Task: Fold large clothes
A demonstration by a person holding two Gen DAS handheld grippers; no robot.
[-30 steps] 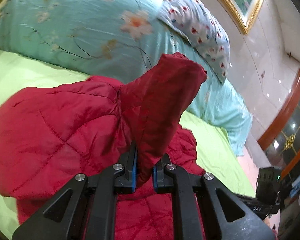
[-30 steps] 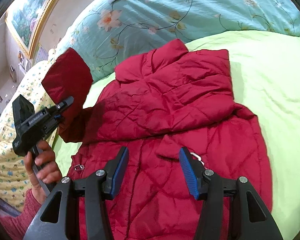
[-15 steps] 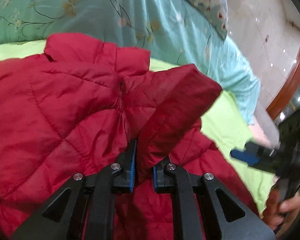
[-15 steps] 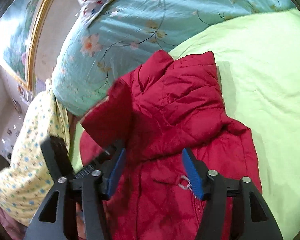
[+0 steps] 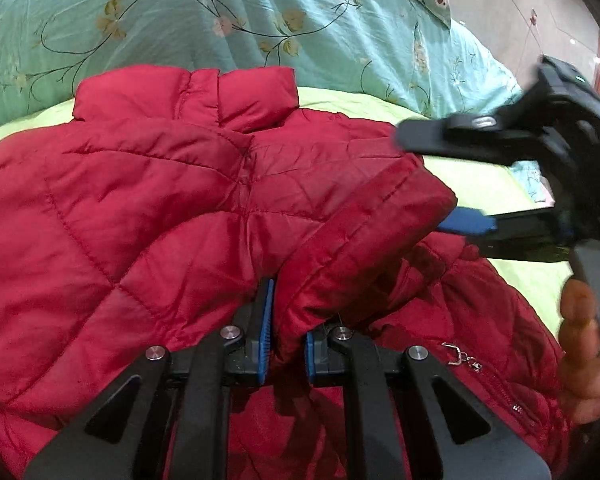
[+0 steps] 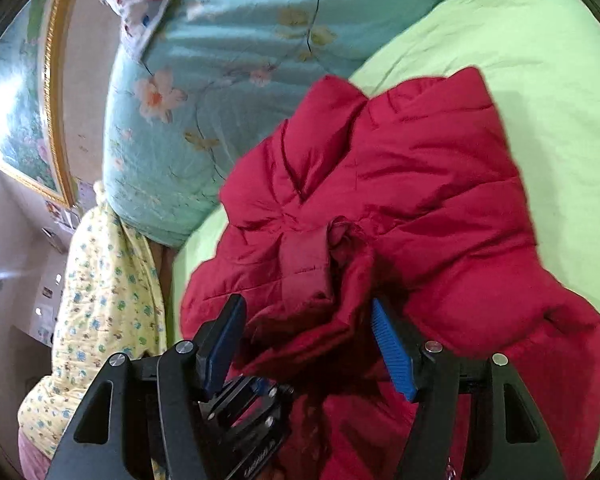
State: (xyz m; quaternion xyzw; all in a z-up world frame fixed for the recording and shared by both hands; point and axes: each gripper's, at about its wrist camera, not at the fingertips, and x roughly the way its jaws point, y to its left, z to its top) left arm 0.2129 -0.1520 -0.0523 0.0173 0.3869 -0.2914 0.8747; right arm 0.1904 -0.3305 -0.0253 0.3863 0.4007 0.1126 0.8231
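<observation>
Left hand-held gripper stays clamped on the cuff end of the sleeve of a red quilted jacket, its blue pads pressed tight on the fabric. A second ago that sleeve stood up over the jacket; now it has come down and lies across the chest, slanting up to the right in the left wrist view. Right hand-held gripper has closed in on the same sleeve, and its jaws, which have just been opening, stand wide with the cuff between them, the pads not pressing on it. Earlier it hung back over the lower front of the jacket, near the zip pull. A hand grips its handle at the right edge of the left wrist view. The jacket lies spread on a green bed sheet, its long axis running away from both cameras, with the collar at the far end toward a turquoise flowered quilt.
</observation>
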